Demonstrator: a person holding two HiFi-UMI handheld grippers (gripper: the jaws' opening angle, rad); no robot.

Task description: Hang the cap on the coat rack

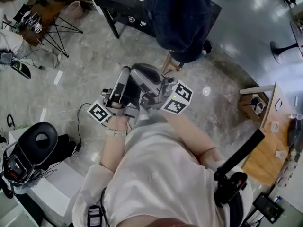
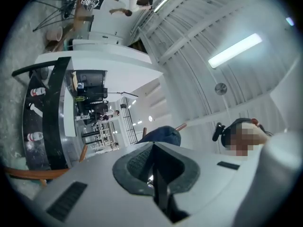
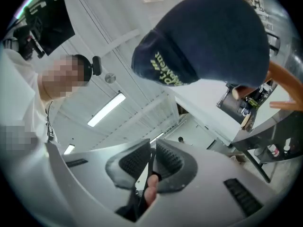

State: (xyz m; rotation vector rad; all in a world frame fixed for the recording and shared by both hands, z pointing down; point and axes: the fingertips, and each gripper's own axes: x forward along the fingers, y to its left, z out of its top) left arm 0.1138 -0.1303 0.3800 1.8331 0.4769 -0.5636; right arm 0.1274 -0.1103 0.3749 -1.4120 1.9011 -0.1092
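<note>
Left gripper: the left gripper (image 2: 152, 149) is clenched, its two grey ribbed pads pressed together with nothing between them.
Right gripper: the right gripper (image 3: 152, 151) is also closed on nothing. Its pads (image 3: 135, 161) all but touch, and a bare fingertip (image 3: 150, 193) shows in the slot beneath them.
Cap: the dark navy fabric cap with yellow stitched lettering (image 3: 208, 37) hangs above and beyond the right gripper's jaws, apart from them. From the left gripper we catch only a bit of it, peeping over the jaw tips.
Rack: of the wooden coat rack (image 3: 284, 82) we see little. One curved peg comes out from under the cap, to the right of the right gripper's jaws. In the head view the cap covers the rack's top, so we cannot tell which peg carries it.
Lettering: it is upside down and curved, and we cannot read it.
Head view: both grippers are raised side by side, just short of the cap. Their jaw tips are hard to pick out among the grey bodies.
Beyond the cap: a black table (image 1: 118, 4) is cut off by the top edge.
Below the grippers: a grey marbled floor (image 1: 90, 60).
</note>
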